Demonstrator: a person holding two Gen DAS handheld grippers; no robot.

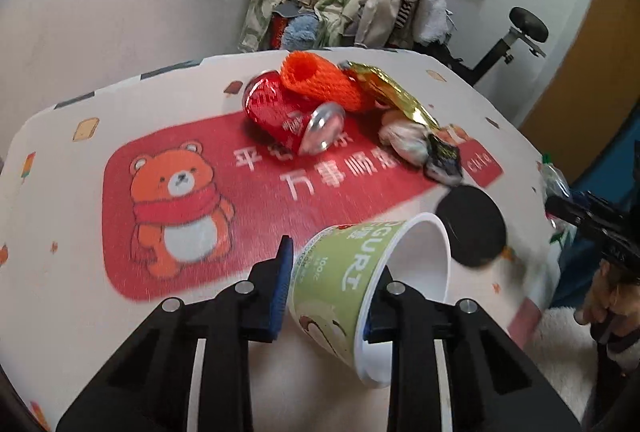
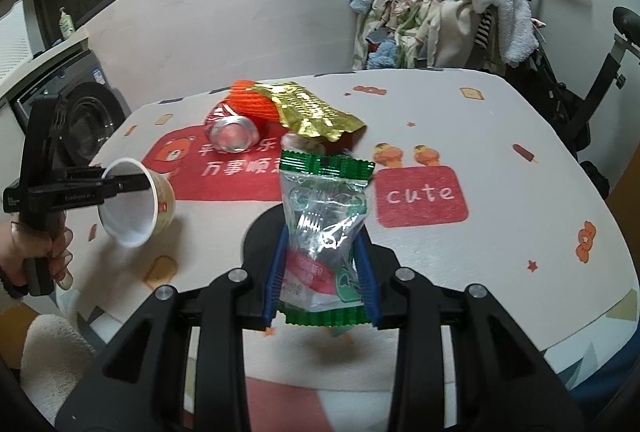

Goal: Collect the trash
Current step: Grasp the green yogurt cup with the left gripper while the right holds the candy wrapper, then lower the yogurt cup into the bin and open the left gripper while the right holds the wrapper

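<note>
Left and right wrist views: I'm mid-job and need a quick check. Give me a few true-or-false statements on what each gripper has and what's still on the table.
1. The left gripper grips a green yogurt cup. True.
2. The yogurt cup stands upright on the table. False: it is tipped on its side, held off the surface.
3. The right gripper is empty. False: it is shut on a clear wrapper with green edges.
4. A red can lies on its side on the table. True.
5. The gold foil wrapper is inside the cup. False: it lies on the table by the orange foam net.
</note>
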